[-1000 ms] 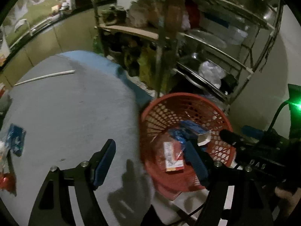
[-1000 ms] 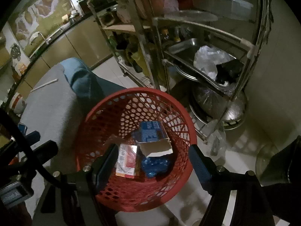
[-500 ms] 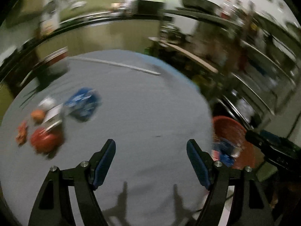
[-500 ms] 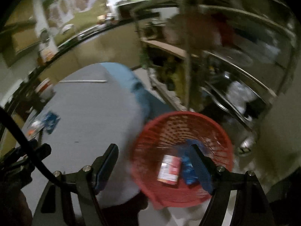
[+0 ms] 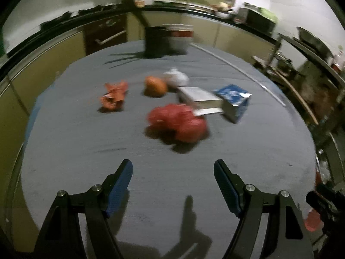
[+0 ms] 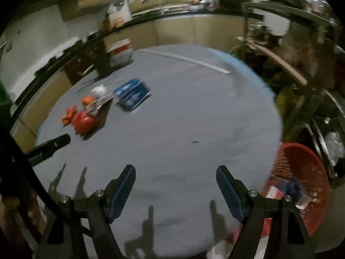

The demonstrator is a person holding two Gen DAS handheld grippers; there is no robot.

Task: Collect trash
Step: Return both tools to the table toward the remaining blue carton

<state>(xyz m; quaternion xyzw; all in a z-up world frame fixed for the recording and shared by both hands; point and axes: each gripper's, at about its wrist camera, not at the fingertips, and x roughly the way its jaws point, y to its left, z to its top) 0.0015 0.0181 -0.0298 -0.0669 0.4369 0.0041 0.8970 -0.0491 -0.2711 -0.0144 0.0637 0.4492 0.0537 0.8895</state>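
Right wrist view shows the red basket point(image 6: 301, 183) at lower right already holding some wrappers, while the blue carton point(image 6: 132, 94) and red trash point(image 6: 83, 122) remain upper left on the table point(image 6: 183, 129), right gripper point(image 6: 175, 188) and left gripper point(image 5: 172, 183) both wide and empty.

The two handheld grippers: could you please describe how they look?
Both the left gripper and the right gripper have black angular frames with silver bolt heads and two fingers faced with ribbed blue pads. A black cable arcs beside the right one.
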